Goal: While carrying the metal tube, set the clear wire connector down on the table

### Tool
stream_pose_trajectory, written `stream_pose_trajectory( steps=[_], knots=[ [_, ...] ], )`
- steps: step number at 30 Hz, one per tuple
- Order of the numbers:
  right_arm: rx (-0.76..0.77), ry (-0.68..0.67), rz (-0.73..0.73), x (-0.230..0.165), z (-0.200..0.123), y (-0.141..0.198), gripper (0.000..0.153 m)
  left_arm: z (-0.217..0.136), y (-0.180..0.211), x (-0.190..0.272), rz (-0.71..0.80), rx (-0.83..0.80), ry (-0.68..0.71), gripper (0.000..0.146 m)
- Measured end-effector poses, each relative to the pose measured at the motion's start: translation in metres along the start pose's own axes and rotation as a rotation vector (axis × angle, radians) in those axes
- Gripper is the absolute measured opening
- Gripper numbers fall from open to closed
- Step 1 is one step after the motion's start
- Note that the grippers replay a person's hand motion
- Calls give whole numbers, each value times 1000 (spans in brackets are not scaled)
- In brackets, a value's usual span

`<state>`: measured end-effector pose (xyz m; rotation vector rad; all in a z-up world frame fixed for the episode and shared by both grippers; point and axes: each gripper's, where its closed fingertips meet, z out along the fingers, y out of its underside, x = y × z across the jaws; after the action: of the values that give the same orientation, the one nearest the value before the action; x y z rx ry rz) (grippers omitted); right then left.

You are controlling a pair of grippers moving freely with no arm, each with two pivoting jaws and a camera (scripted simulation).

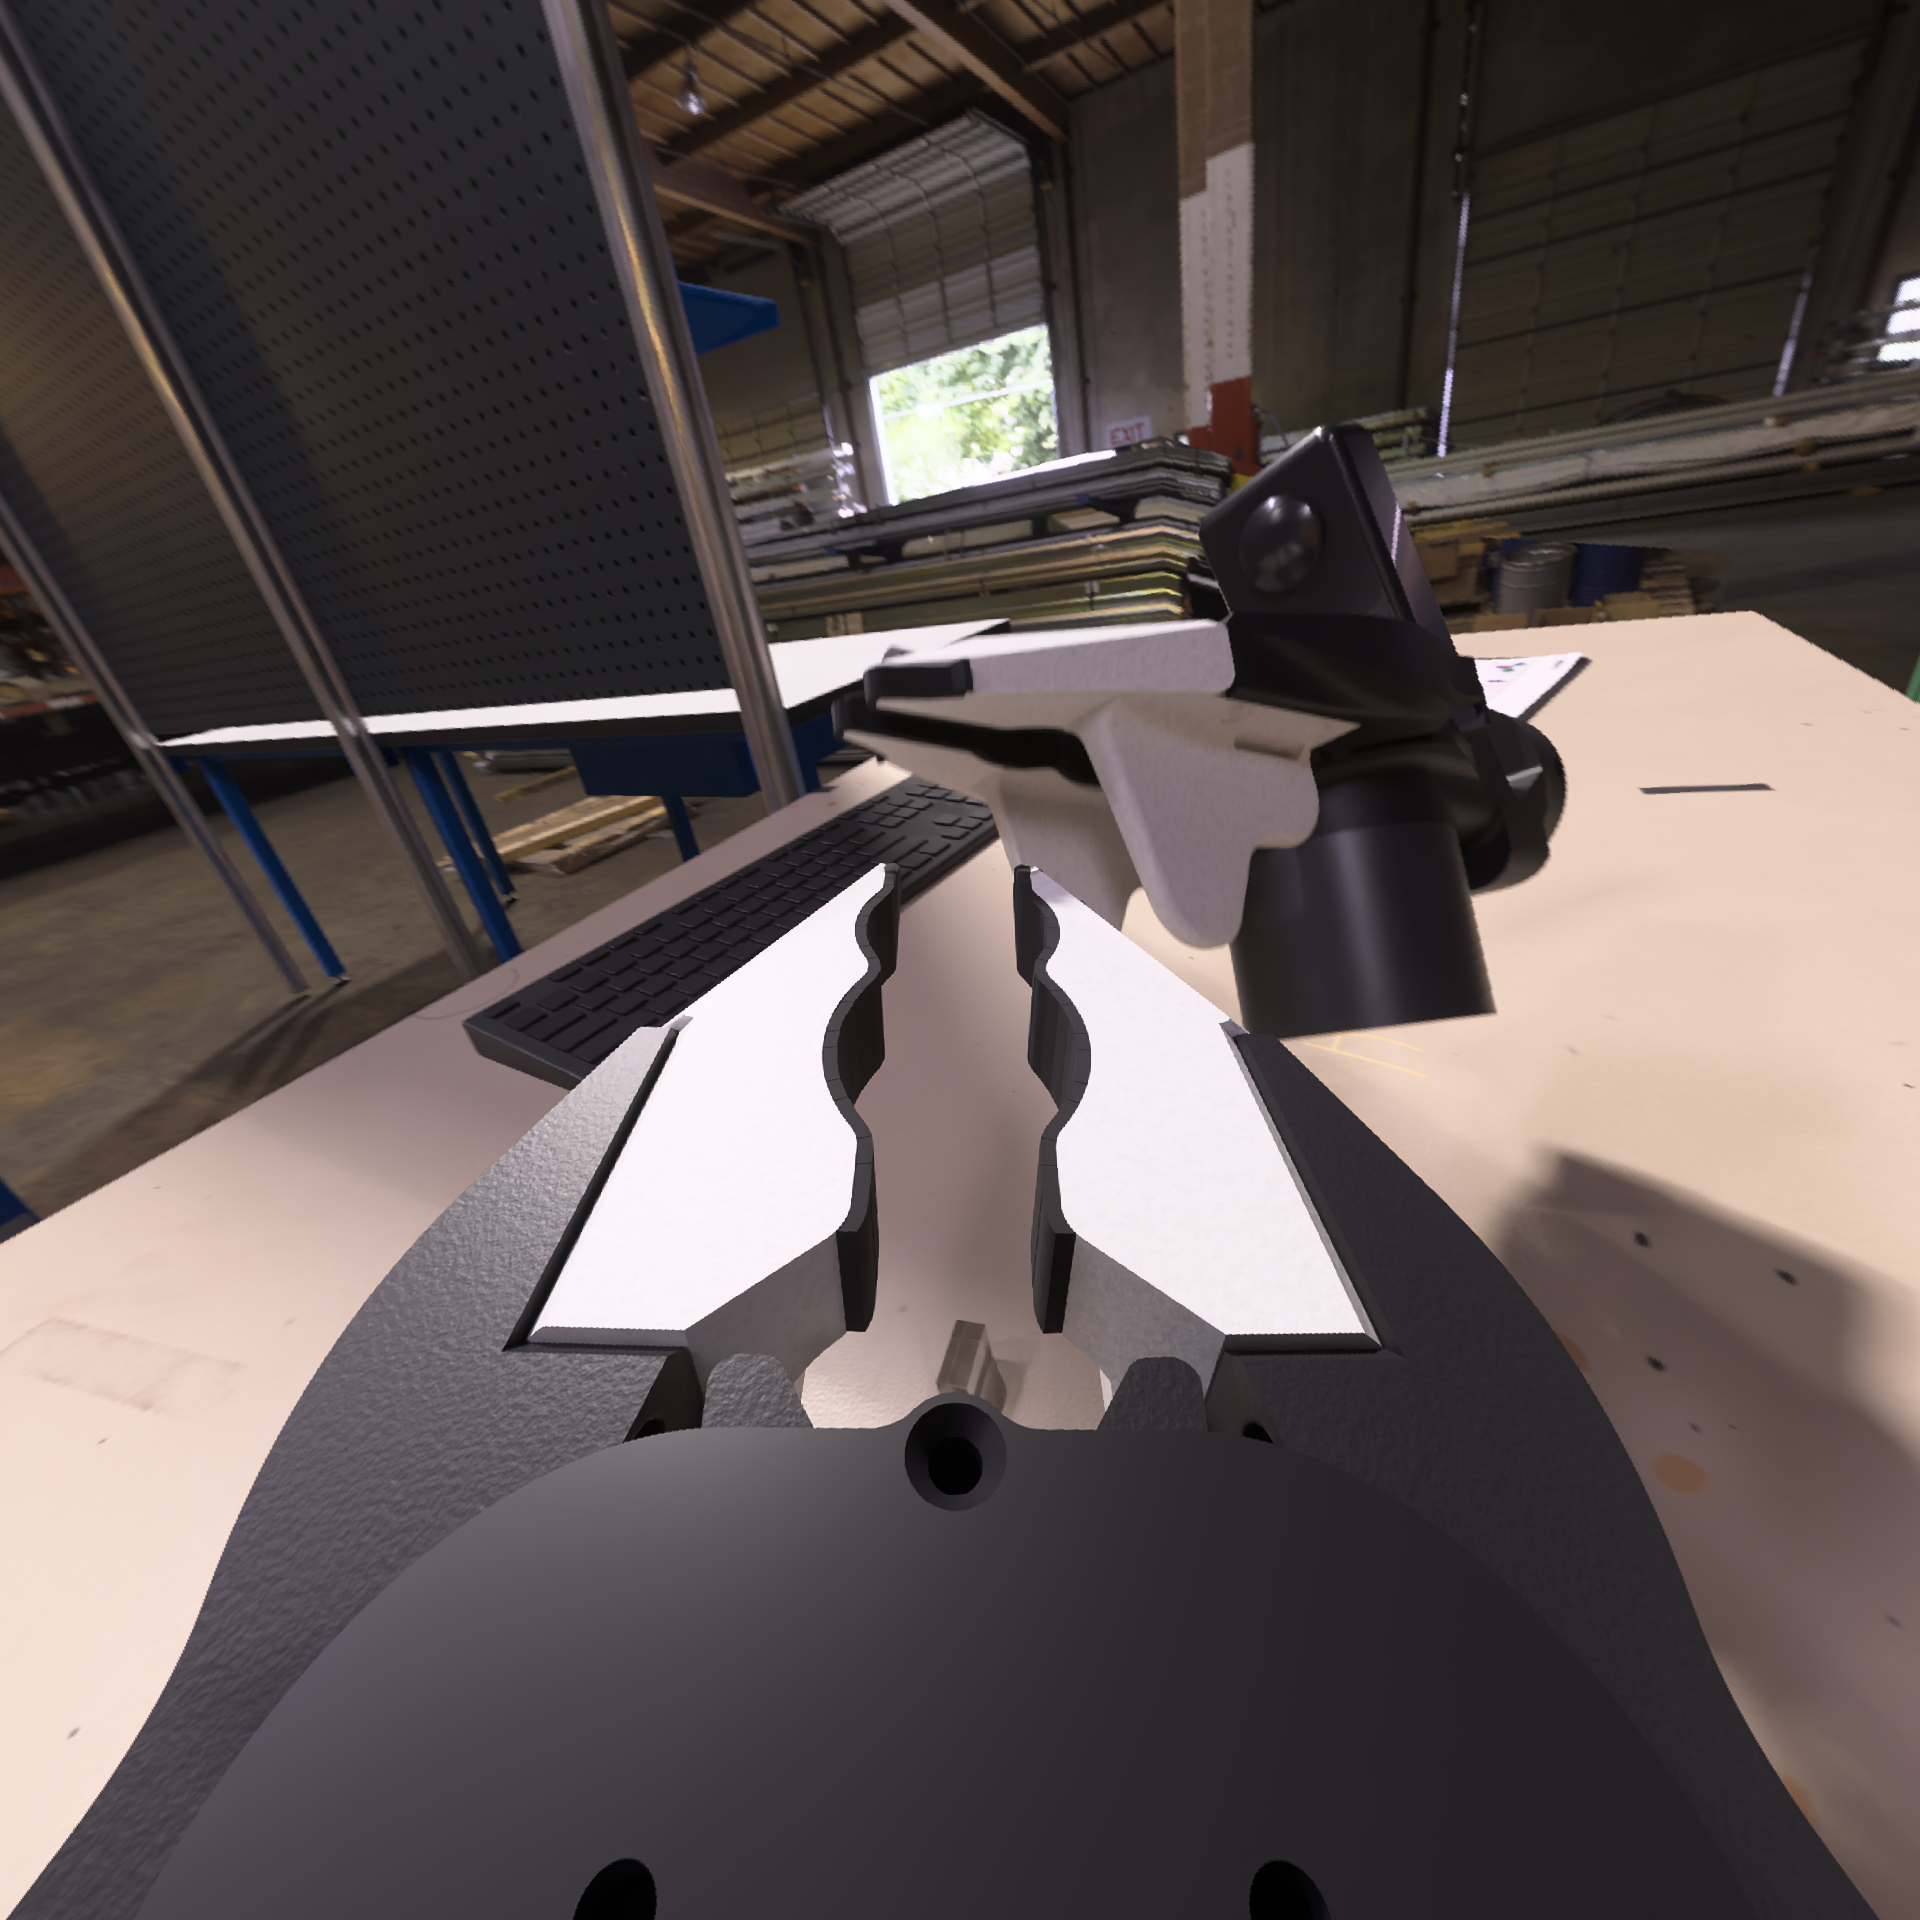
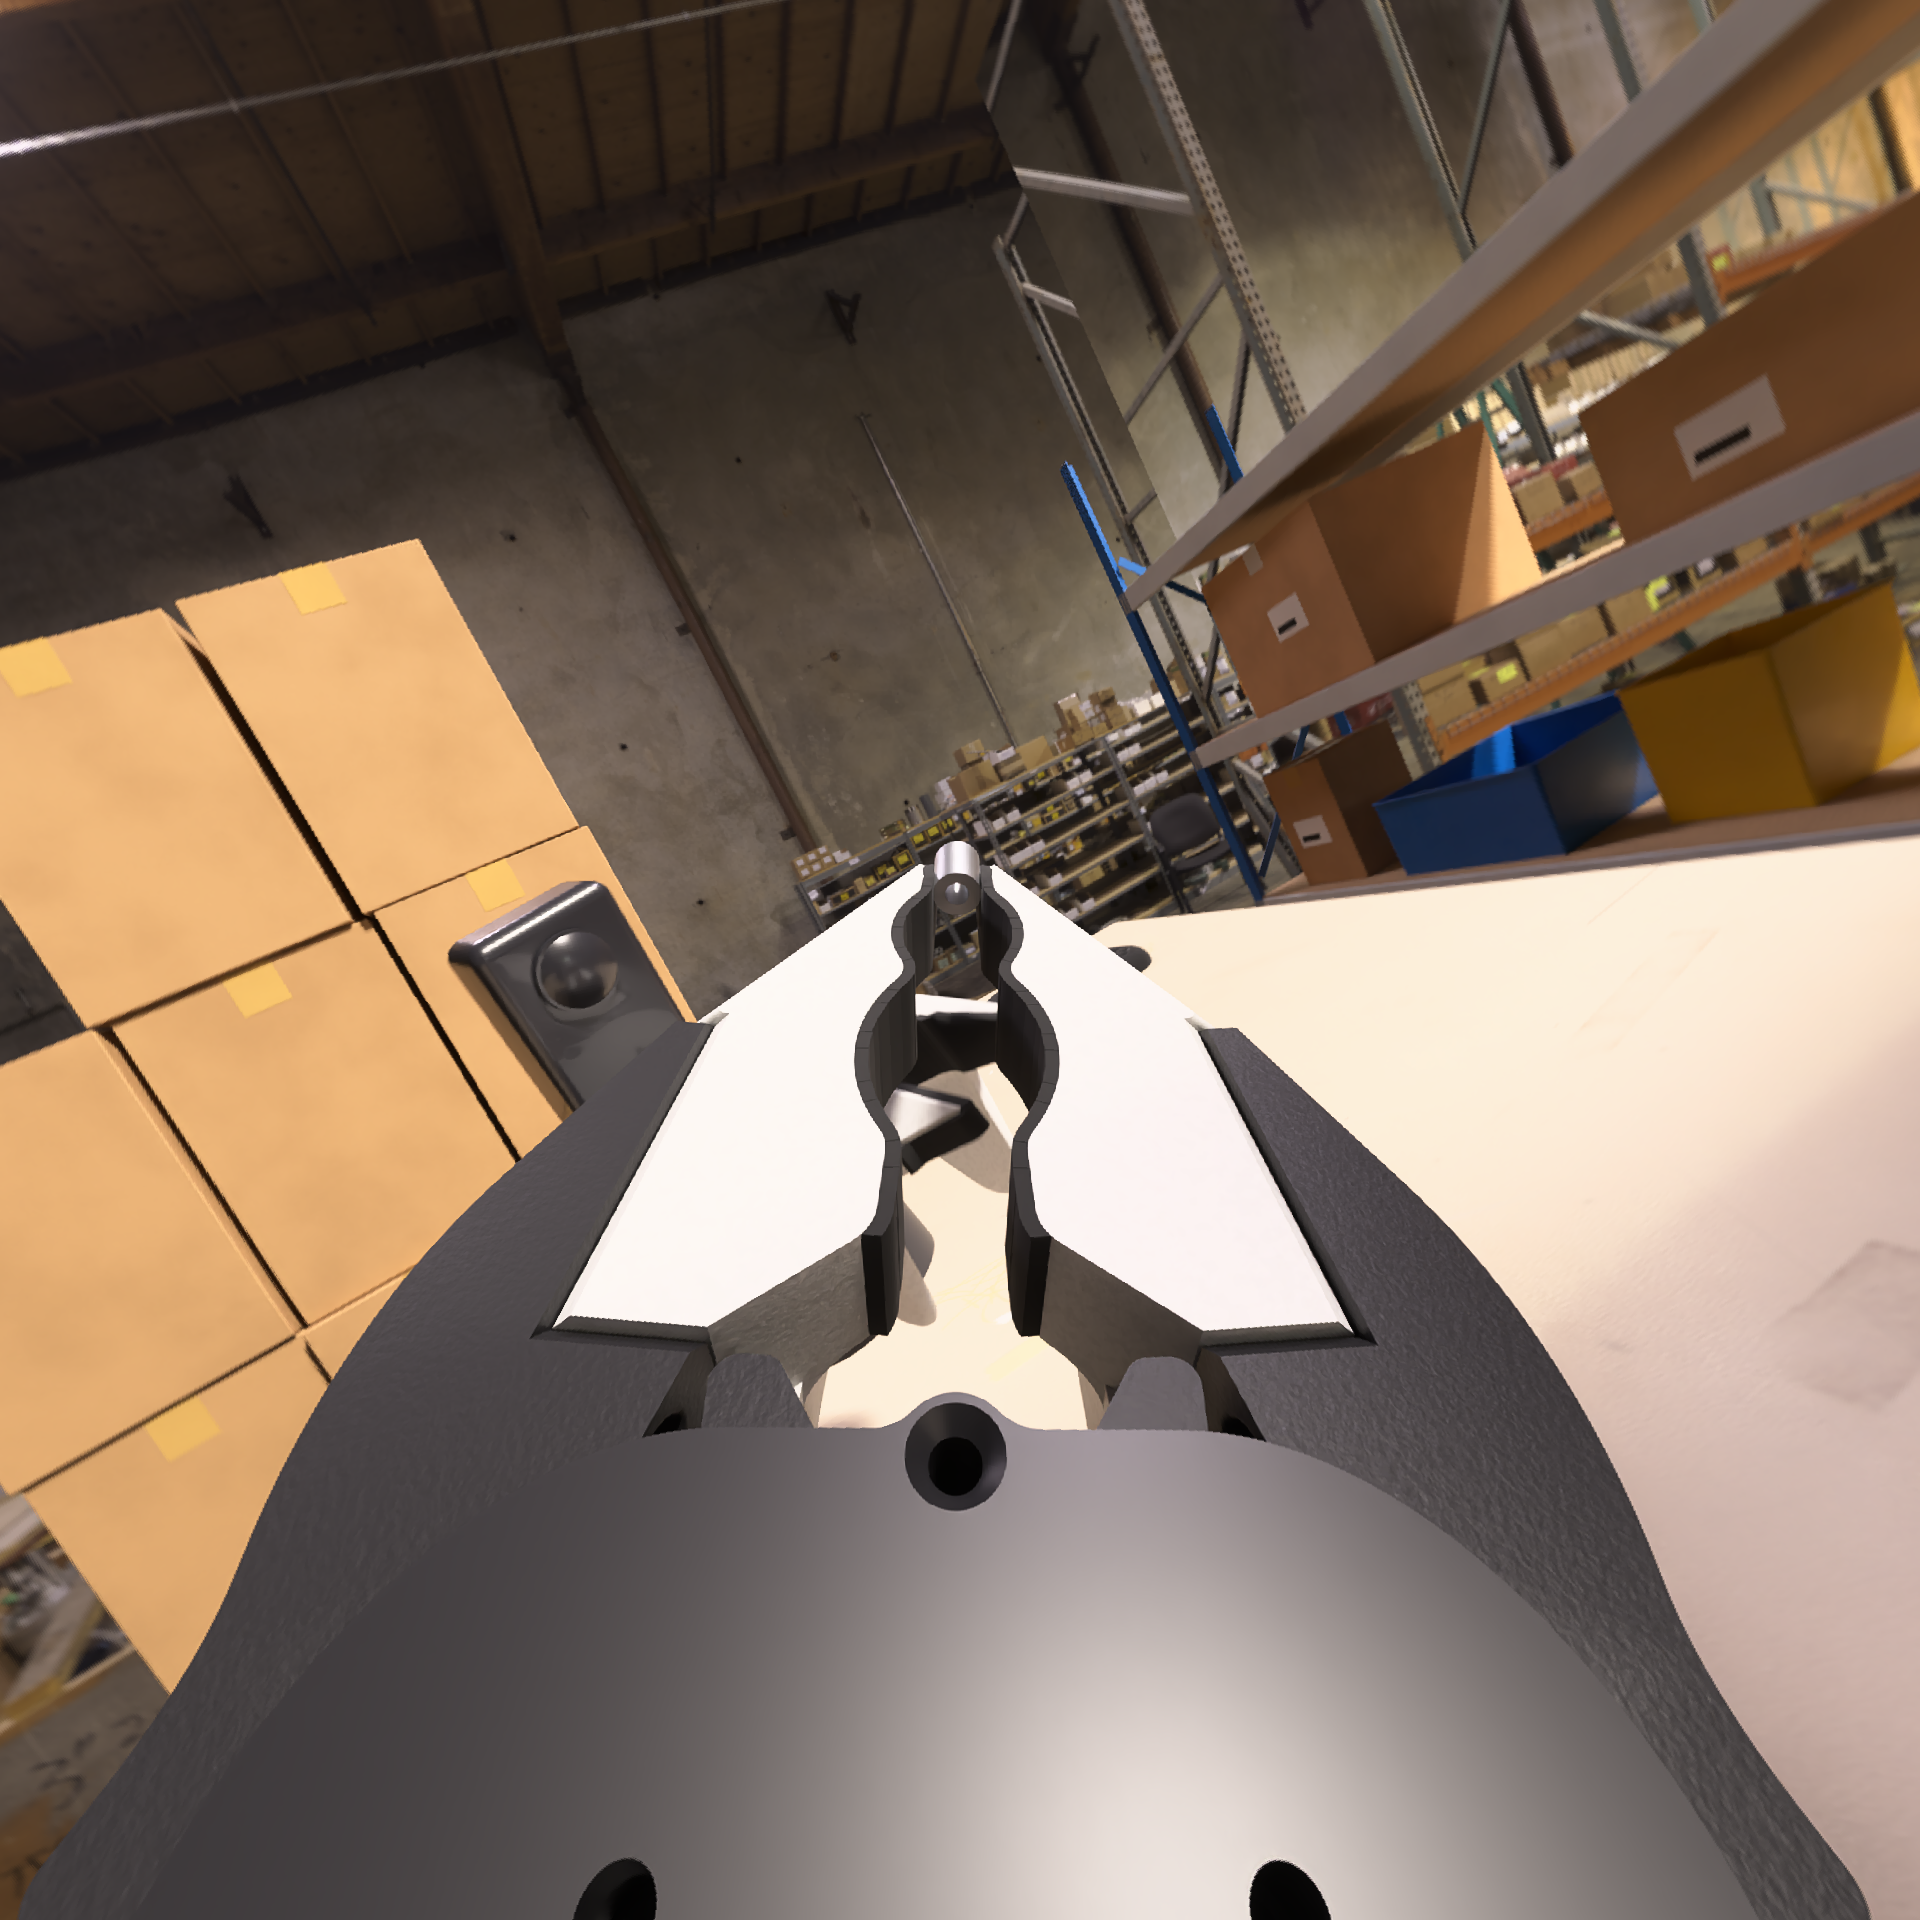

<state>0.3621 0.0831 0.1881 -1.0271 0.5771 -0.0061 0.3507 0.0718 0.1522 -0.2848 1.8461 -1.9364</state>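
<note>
The left hand-held gripper (image 1: 954, 883) hangs low over the surface (image 1: 1558, 1039) with its fingers spread and nothing between them. The connector (image 1: 971, 1374) appears to lie on the surface directly beneath it, back near the finger roots rather than at the tips: only a small, pale, glassy block shows through the gap there, so I take it for the connector with some caution. Its long axis cannot be read from that sliver, nor whether it sits flat.

The right hand-held gripper (image 2: 954, 891) is pinching the tube (image 2: 954, 878) at its very tips. The tube points roughly along the line of sight, so only its rounded end shows and its length is hidden. In the left wrist view the right hand-held gripper (image 1: 883, 696) is seen side-on, raised above the surface ahead and to the right, near a keyboard (image 1: 727, 935); the tube cannot be made out there.

The left one is by far the nearer to the connector, so its next move is likely straight up and away.
</note>
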Motion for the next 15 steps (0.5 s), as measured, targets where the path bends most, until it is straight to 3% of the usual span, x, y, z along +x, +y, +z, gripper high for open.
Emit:
stream_pose_trajectory(
  steps=[7, 15],
  knots=[
    [19, -9, 142, 5, 6, 14, 7, -3, 5, -12, 23, -8, -84, 4],
    [-21, 21, 111, 16, 0, 14, 7, -5, 12, -20, 68, -41, -114, 0]
  ],
)
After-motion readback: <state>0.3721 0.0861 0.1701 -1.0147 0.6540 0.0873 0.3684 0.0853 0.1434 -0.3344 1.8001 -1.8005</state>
